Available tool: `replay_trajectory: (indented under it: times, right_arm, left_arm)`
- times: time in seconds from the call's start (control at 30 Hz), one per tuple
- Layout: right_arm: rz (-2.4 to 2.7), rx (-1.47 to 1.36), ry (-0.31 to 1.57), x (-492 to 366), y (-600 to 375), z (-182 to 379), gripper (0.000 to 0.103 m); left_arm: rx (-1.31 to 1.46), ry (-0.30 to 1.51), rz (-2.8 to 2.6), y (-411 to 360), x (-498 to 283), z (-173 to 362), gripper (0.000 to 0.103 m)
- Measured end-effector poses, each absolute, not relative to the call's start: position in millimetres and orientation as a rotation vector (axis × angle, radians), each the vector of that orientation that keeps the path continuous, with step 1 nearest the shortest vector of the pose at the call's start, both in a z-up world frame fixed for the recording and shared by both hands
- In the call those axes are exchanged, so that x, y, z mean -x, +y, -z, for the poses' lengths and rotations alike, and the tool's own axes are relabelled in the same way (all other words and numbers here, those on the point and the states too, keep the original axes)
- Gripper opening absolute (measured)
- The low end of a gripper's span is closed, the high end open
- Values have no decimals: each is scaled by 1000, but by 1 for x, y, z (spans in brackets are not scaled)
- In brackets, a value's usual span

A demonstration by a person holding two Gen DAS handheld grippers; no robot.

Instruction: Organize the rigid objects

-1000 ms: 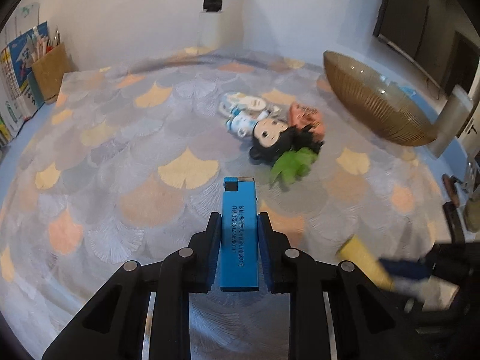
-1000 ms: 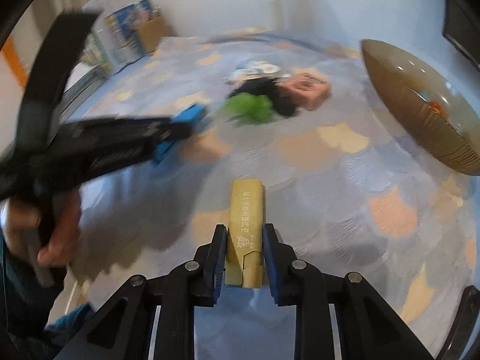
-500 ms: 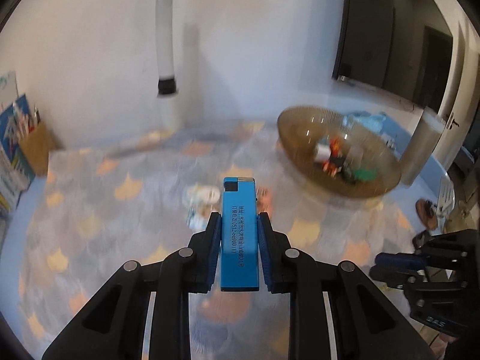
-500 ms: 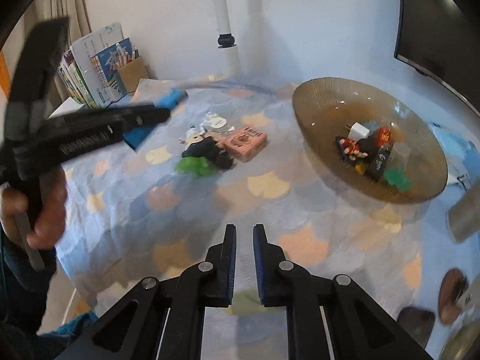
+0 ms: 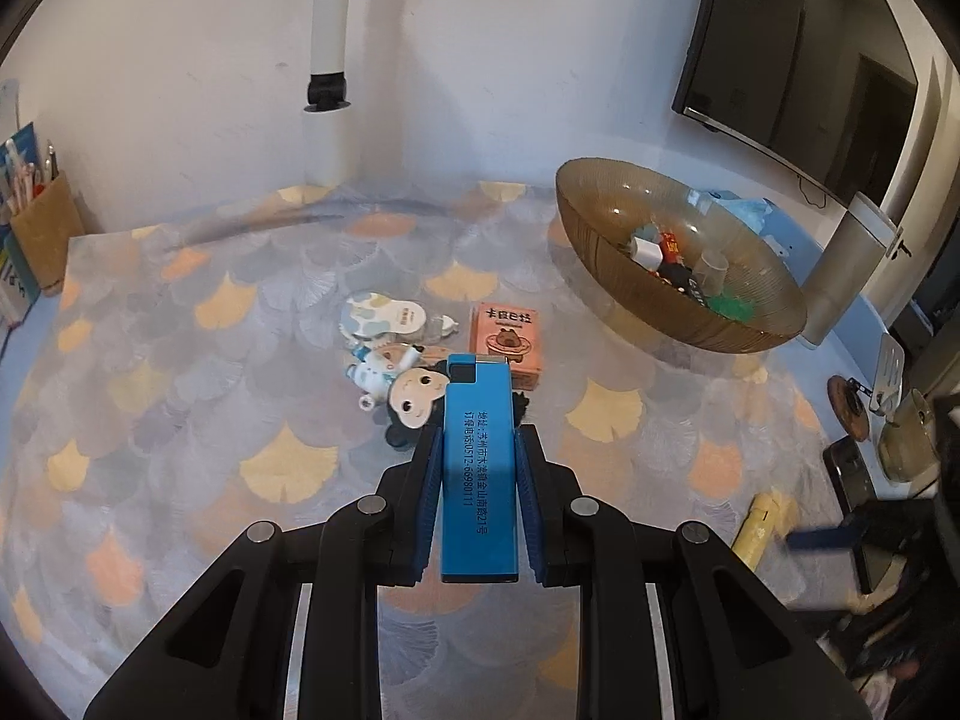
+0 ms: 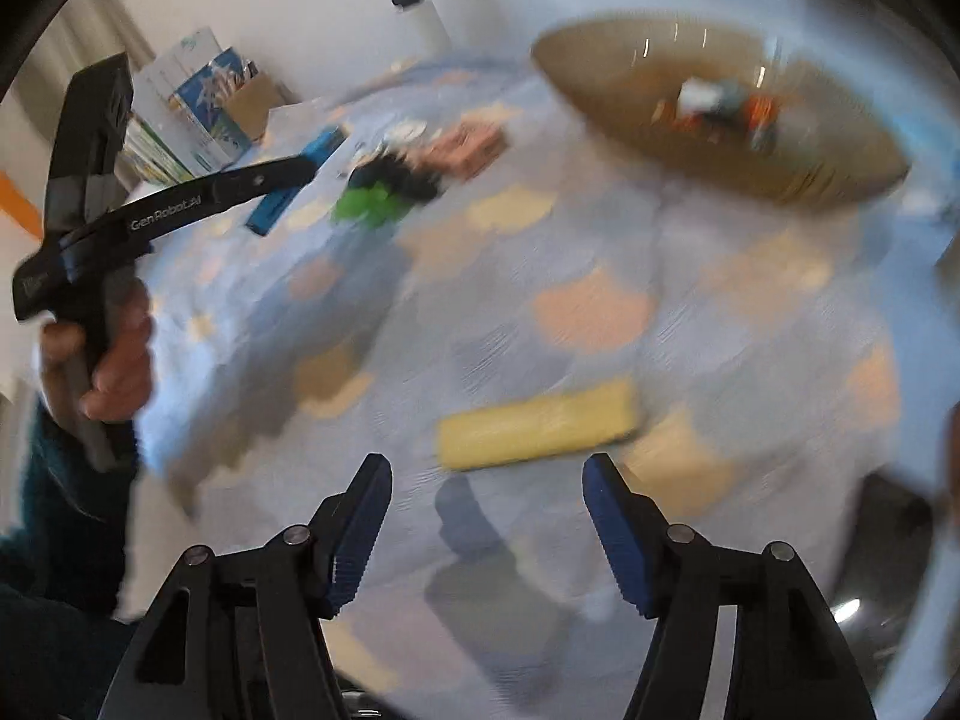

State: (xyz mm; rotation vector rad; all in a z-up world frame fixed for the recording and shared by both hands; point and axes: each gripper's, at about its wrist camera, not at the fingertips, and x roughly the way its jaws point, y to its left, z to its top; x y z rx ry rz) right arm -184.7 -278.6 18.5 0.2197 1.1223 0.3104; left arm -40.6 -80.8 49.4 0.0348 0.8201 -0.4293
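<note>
Evidently the step in hand is carrying loose pieces across to the brown bowl (image 5: 738, 333), and the two hands are at different points of it. Starting at the left of the bench (image 5: 180, 420), with its scalloped cloth, a cardboard holder of pens (image 5: 39, 240) stands against the wall, well apart from the work. Nearer the middle lies a small heap not yet sorted: a patterned white piece (image 5: 384, 318), a dark-haired cartoon figure (image 5: 414, 399) and a pink box (image 5: 510, 342), all close together. Above that heap the left hand-held gripper (image 5: 478, 480) pinches a blue rectangular case (image 5: 478, 468) upright between its pads, the printed face toward the camera; the case is clear of the cloth. To the right, the bowl already holds a clutter of small items (too small to name). At the right edge a yellow case (image 6: 537, 423) lies flat on the cloth, crosswise just ahead of the right hand-held gripper (image 6: 486, 534), whose jaws are opening with nothing between them; the view is heavily blurred, so I cannot tell whether the case has settled. My reading is that the blue case goes to the bowl next, which calls for swinging it rightward over the rim and keeping it high enough to clear the wall before letting go. The yellow case lies short of the bowl, so it probably needs a fresh grasp across its narrow width.
</note>
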Motion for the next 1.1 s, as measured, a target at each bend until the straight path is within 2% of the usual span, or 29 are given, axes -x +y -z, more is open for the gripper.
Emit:
replay_trajectory:
  times: [0.17, 0.4, 0.43, 0.5, 0.53, 0.57, 0.7, 1.0, 1.1]
  right_arm:
    - [-268, -246, 1084, 156, -266, -8, 65]
    - [-158, -55, 1024, 143, -232, -6, 63]
    - [-126, -8, 1010, 148, -229, -6, 54]
    - [-125, 6, 989, 157, -229, -6, 44]
    - [-127, 1, 986, 160, -230, -6, 25]
    - [-123, 1, 986, 163, -232, -7, 23]
    - [-174, -95, 959, 168, -256, -25, 23]
    - [-32, -22, 701, 138, -329, -152, 23]
    - [-44, -44, 717, 112, -346, -160, 23]
  left_arm:
    - [-69, 820, 436, -84, 45, -48, 21]
    - [-44, 823, 422, -74, 40, -47, 21]
    - [-42, 825, 423, -74, 39, -46, 21]
    - [-44, 823, 428, -76, 38, -45, 21]
    - [-46, 818, 431, -78, 38, -46, 21]
    - [-48, 811, 433, -80, 37, -47, 21]
    - [-66, 756, 457, -100, 34, -66, 21]
    - [-3, 584, 557, -164, -13, -160, 21]
    - [12, 607, 577, -188, -33, -159, 21]
